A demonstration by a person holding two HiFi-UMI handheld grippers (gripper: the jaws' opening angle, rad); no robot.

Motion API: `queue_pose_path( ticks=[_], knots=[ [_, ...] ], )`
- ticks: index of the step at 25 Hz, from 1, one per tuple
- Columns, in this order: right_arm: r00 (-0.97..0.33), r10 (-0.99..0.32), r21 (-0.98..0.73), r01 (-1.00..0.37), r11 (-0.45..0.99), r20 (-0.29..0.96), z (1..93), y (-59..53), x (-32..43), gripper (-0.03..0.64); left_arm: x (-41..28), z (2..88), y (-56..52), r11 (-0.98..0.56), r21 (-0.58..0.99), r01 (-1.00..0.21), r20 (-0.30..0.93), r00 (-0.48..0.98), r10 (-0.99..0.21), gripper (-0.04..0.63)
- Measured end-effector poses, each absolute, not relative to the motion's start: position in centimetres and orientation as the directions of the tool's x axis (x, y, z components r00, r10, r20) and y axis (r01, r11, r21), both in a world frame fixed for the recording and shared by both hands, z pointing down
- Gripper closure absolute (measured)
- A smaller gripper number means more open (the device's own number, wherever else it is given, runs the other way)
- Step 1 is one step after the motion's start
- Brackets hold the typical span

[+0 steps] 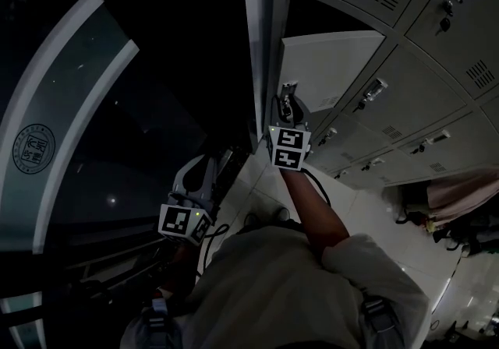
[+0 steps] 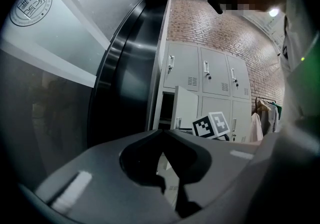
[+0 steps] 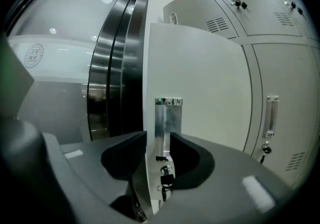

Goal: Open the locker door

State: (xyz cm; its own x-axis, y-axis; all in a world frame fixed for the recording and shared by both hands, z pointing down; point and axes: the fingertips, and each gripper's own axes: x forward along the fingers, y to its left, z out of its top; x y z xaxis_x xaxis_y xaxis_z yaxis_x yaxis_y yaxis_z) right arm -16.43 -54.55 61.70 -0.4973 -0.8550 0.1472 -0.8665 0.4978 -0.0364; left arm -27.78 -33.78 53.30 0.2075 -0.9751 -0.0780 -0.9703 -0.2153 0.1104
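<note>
The grey locker door (image 1: pixel 331 67) stands swung out from the bank, with its dark compartment (image 1: pixel 327 19) open behind it. My right gripper (image 1: pixel 287 106) is at the door's free edge, by the metal handle (image 1: pixel 288 92). In the right gripper view the jaws of that gripper (image 3: pixel 159 138) straddle the door (image 3: pixel 210 83) edge and the chrome handle (image 3: pixel 168 118), with a key (image 3: pixel 165 180) hanging below. I see no firm pinch on the handle. My left gripper (image 1: pixel 204 178) hangs low and away from the lockers. In its own view its jaws (image 2: pixel 165 132) meet, holding nothing.
Closed lockers (image 1: pixel 437 67) fill the wall to the right of the open door. A dark curved glass wall with a round emblem (image 1: pixel 30 149) runs along the left. Clothes hang at the far right (image 1: pixel 460 195). The person's shoulders (image 1: pixel 281 285) fill the lower head view.
</note>
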Motion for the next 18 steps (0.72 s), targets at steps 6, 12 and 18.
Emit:
queue_pose_path(
  ticks=[6, 12, 18],
  knots=[
    [-0.491, -0.864, -0.014, -0.87, 0.493, 0.108, 61.1, -51.5, -13.8, 0.465, -27.4, 53.1, -33.7, -0.226, 0.111, -0.968, -0.082, 0.218, -0.972, 0.583],
    [-0.483, -0.871, -0.012, -0.875, 0.484, 0.087, 60.8, -48.5, -10.7, 0.486, -25.5, 52.7, -34.5, -0.28, 0.11, -0.954, -0.088, 0.271, -0.958, 0.583],
    [-0.462, -0.883, -0.02, -0.887, 0.462, 0.08, 60.4, -46.2, -7.6, 0.508, -23.5, 52.3, -35.4, -0.337, 0.1, -0.936, -0.089, 0.329, -0.94, 0.583]
  ],
)
